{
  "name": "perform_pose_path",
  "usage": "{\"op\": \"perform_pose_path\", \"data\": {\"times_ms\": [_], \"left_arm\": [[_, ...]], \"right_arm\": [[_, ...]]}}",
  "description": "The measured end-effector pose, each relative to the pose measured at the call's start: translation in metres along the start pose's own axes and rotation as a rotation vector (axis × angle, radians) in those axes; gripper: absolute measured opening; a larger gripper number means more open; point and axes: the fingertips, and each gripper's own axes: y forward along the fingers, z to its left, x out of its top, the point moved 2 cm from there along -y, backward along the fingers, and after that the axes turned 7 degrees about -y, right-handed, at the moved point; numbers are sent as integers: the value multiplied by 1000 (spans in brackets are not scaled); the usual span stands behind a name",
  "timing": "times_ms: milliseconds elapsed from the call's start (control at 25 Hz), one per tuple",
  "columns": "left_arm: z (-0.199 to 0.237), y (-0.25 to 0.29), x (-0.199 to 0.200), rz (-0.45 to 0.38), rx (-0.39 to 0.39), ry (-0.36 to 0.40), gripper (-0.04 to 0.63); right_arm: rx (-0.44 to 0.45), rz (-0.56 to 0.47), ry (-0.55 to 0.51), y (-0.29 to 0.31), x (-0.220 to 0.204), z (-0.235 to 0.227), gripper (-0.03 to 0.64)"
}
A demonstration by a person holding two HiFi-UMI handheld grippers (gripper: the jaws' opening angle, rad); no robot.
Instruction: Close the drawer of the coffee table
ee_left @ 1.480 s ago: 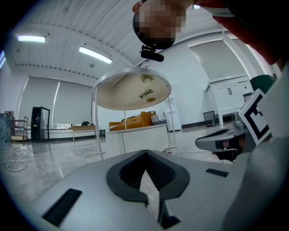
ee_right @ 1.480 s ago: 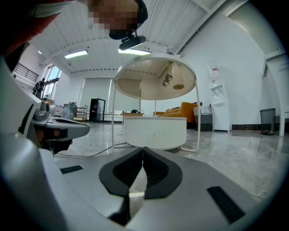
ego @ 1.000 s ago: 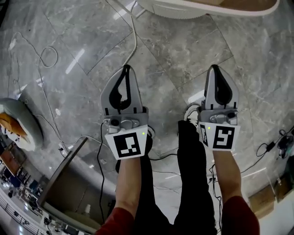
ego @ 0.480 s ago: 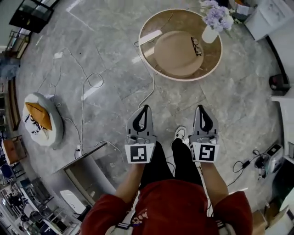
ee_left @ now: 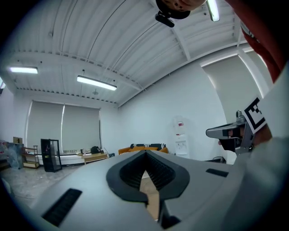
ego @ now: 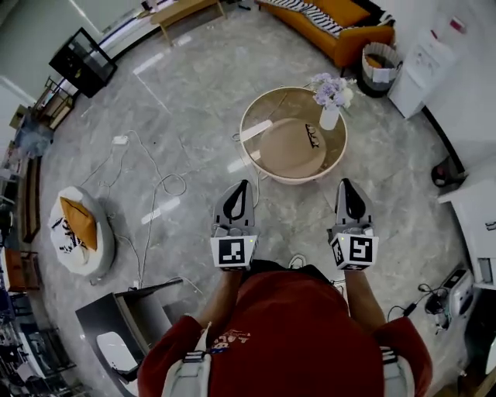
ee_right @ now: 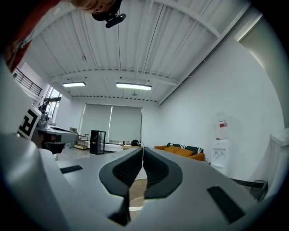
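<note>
The round coffee table (ego: 273, 166) with a wooden top and white rim stands on the grey marble floor ahead of me. On it are a white vase of purple flowers (ego: 331, 96) and a pair of glasses (ego: 312, 137). From above no drawer shows on the table. My left gripper (ego: 239, 186) and right gripper (ego: 346, 184) are held level side by side, short of the table's near edge. Both are shut with nothing between the jaws. In the left gripper view the left gripper (ee_left: 145, 153) points across the room. So does the right gripper (ee_right: 142, 149) in its own view.
A white pouf with an orange cushion (ego: 77, 230) lies at the left, with cables (ego: 159, 186) across the floor. A grey cabinet (ego: 124, 326) is at lower left. An orange sofa (ego: 329, 19), a basket (ego: 380, 63) and a water dispenser (ego: 422, 66) stand at the far side.
The person has stood up: both grippers rose together, still shut. The head view widened from the floor by the feet to the whole room, and the table now shows in full.
</note>
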Motion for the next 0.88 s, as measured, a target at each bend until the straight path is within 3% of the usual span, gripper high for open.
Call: {"op": "perform_pose_path", "data": {"times_ms": [200,680,880], "left_arm": [[-11,-6,15,-94,-12,41,12],[-24,-23,15,-99,-15,86,12],[-29,-18,6,-95,-29,58,12]], "right_arm": [[-60,-16,-6,-15,3,-23,23],[-38,-55,-11,-33,14,-7,23],[-31,-55,4,-33,12,-4,23]]}}
